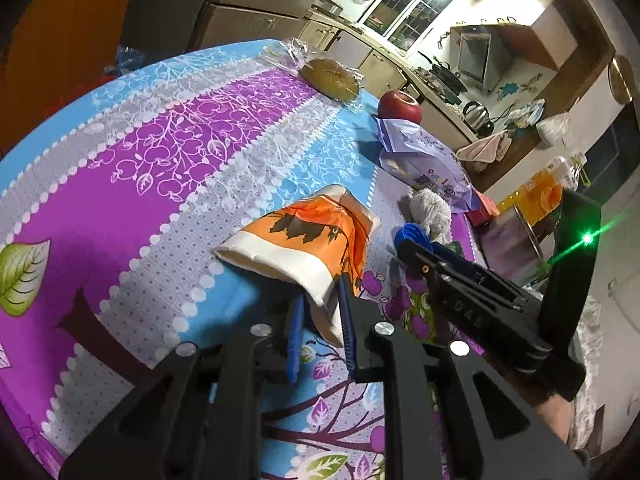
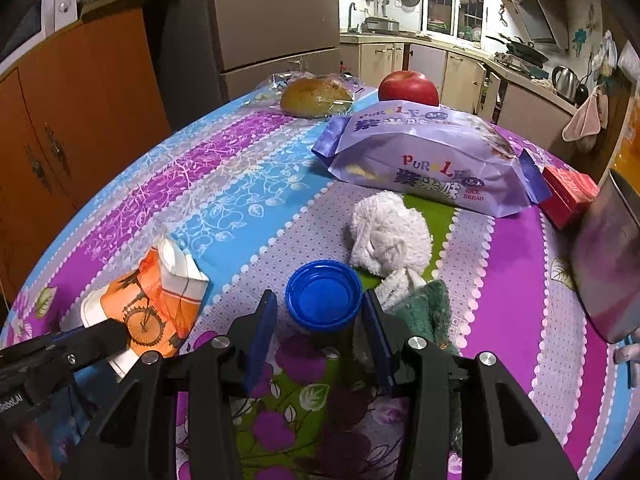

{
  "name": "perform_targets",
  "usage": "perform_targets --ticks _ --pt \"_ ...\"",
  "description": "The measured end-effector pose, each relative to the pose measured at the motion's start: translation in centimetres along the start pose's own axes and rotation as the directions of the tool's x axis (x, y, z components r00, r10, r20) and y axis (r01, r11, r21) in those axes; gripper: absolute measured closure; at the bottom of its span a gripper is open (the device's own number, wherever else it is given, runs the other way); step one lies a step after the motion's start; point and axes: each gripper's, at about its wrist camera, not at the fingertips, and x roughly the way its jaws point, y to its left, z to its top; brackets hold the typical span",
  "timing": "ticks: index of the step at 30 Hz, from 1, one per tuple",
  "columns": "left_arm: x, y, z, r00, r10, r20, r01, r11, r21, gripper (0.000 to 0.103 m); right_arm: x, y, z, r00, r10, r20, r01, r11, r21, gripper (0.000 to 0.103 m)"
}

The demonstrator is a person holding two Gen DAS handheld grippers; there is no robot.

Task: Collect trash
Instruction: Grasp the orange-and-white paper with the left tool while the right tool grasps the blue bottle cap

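Crushed orange-and-white paper cup (image 1: 304,248) with a bicycle print: lies on its side at the near left of the tabletop (image 1: 132,184), its flattened rim end between the blue-padded jaws of the left gripper (image 1: 320,312), which are closed on it.

Round blue plastic bottle cap (image 2: 323,300): open side up, near centre, to the right of the cup. It sits between the spread jaws of the right gripper (image 2: 318,312); whether the pads touch it cannot be told.

Crumpled white terry cloth (image 2: 390,236) with a dark green edge: just beyond and right of the cap, the green part touching the right jaw.

Lilac plastic bread packet (image 2: 424,160) printed "rice bread": farther back, right of centre.

Small red cardboard box (image 2: 568,194): at the packet's right end, touching it.

Red apple (image 2: 408,88): at the far edge, behind the packet.

Brown bread roll (image 2: 316,98) in clear wrap: far edge, left of the apple.

Shiny metal container (image 2: 608,268): at the right edge of the tabletop, only partly in frame.

Tablecloth (image 2: 240,184): patterned in purple, blue and grey bands with leaf and fruit motifs, covering the whole tabletop.

Surroundings: orange wooden cabinet (image 2: 80,120) on the left, grey fridge (image 2: 276,20) beyond the far edge.
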Motion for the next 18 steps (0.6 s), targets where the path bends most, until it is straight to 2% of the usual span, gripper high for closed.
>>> perform_targets --ticks 2,5,10,18 --pt "0.1 0.3 0.1 1.0 -0.013 -0.002 0.013 1.0 -0.022 0.086 0.1 0.1 0.0 1.0 -0.007 -0.001 0.007 1.0 0.001 0.063" --pt "0.0 0.3 0.2 1.0 -0.007 0.008 0.007 1.0 -0.028 0.087 -0.4 -0.1 -0.4 1.0 -0.018 0.019 0.018 1.0 0.016 0.064" --pt "-1.3 -0.6 0.0 0.997 0.029 0.077 -0.031 0.999 0.028 0.095 -2.4 -0.4 -1.9 0.998 -0.028 0.059 0.026 0.999 0.032 0.064" --pt "-2.7 -2.2 -0.4 0.988 0.061 0.143 -0.078 0.991 0.113 0.095 -7.4 -0.2 -4.8 0.988 -0.061 0.143 0.052 0.997 0.064 0.064"
